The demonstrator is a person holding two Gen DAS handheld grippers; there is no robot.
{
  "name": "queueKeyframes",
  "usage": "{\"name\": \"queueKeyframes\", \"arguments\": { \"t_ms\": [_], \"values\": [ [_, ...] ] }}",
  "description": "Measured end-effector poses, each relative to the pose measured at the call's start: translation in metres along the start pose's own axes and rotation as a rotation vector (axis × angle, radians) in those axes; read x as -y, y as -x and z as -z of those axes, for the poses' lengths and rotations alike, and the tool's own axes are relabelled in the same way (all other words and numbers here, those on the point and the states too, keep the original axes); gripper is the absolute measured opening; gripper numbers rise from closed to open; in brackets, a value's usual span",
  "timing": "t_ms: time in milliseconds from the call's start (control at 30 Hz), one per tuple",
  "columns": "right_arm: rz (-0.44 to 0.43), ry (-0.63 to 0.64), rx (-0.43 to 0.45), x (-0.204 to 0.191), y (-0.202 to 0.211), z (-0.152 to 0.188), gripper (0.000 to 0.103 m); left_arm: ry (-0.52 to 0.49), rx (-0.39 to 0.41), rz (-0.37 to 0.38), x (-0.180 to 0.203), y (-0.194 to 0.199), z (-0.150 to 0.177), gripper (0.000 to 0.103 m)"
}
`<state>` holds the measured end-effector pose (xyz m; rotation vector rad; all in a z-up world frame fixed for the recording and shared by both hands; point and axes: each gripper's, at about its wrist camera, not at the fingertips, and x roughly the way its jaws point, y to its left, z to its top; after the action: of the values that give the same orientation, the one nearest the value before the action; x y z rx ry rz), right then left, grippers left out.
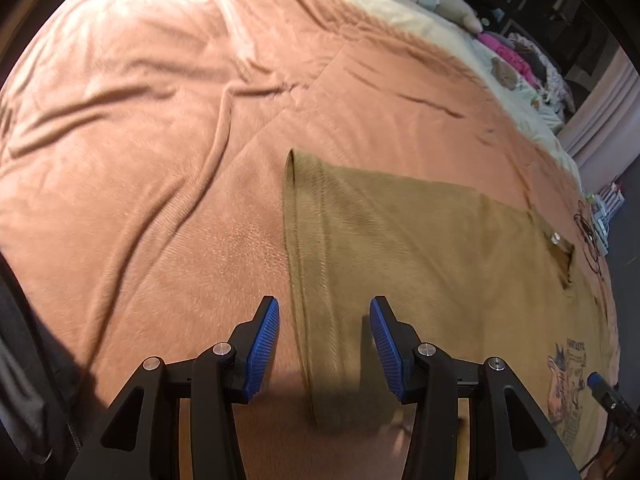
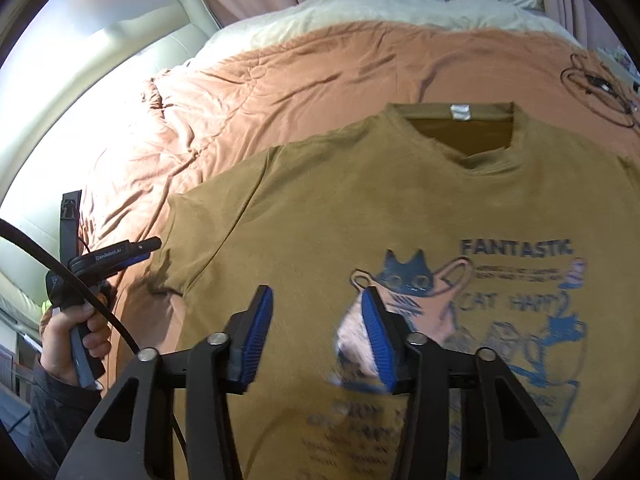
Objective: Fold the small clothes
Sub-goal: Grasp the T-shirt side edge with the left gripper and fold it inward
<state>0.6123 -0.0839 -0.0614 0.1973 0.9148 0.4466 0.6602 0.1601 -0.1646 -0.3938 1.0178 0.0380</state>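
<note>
A mustard-brown T-shirt [image 2: 340, 208] with a blue cat print [image 2: 472, 304] lies flat, front up, on the bed, collar [image 2: 460, 128] away from me. In the left wrist view its left sleeve [image 1: 360, 240] spreads out ahead. My left gripper [image 1: 324, 340] is open and empty, hovering just over the sleeve hem. My right gripper [image 2: 316, 336] is open and empty, hovering over the shirt's chest beside the print. The left gripper also shows in the right wrist view [image 2: 132, 252], held by a hand at the sleeve's edge.
A wrinkled salmon-pink quilt [image 1: 160, 140] covers the bed under the shirt. A cream blanket [image 2: 320, 16] lies at the far side. Stuffed toys and pink clothes [image 1: 516, 60] pile beyond it. A thin dark cable [image 2: 596, 88] lies on the quilt past the collar.
</note>
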Motion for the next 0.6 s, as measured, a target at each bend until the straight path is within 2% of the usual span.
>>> {"name": "queueKeyframes", "arguments": {
  "t_ms": [67,133,167,200,400,600],
  "values": [
    [-0.018,-0.014,-0.021,-0.005,-0.016,-0.006,0.030,0.015,-0.013,0.008,-0.002,-0.009,0.000,0.033],
    [-0.033,-0.010,-0.038,-0.015,-0.033,-0.011,0.027,0.007,-0.004,0.008,0.000,-0.011,0.001,0.026],
    [-0.043,-0.011,-0.044,-0.018,-0.039,-0.013,0.026,-0.011,-0.001,-0.001,0.003,-0.010,0.001,0.014],
    [-0.055,-0.009,-0.051,-0.023,-0.046,-0.015,0.025,-0.029,-0.003,0.005,0.006,-0.010,0.001,0.007],
    [-0.121,-0.013,-0.093,-0.042,-0.087,-0.025,0.018,-0.058,0.037,0.012,0.015,0.005,-0.011,0.005],
    [-0.183,-0.049,-0.143,-0.054,-0.129,-0.029,0.018,-0.088,0.079,0.051,0.032,0.030,-0.025,0.005]
  ]
}}
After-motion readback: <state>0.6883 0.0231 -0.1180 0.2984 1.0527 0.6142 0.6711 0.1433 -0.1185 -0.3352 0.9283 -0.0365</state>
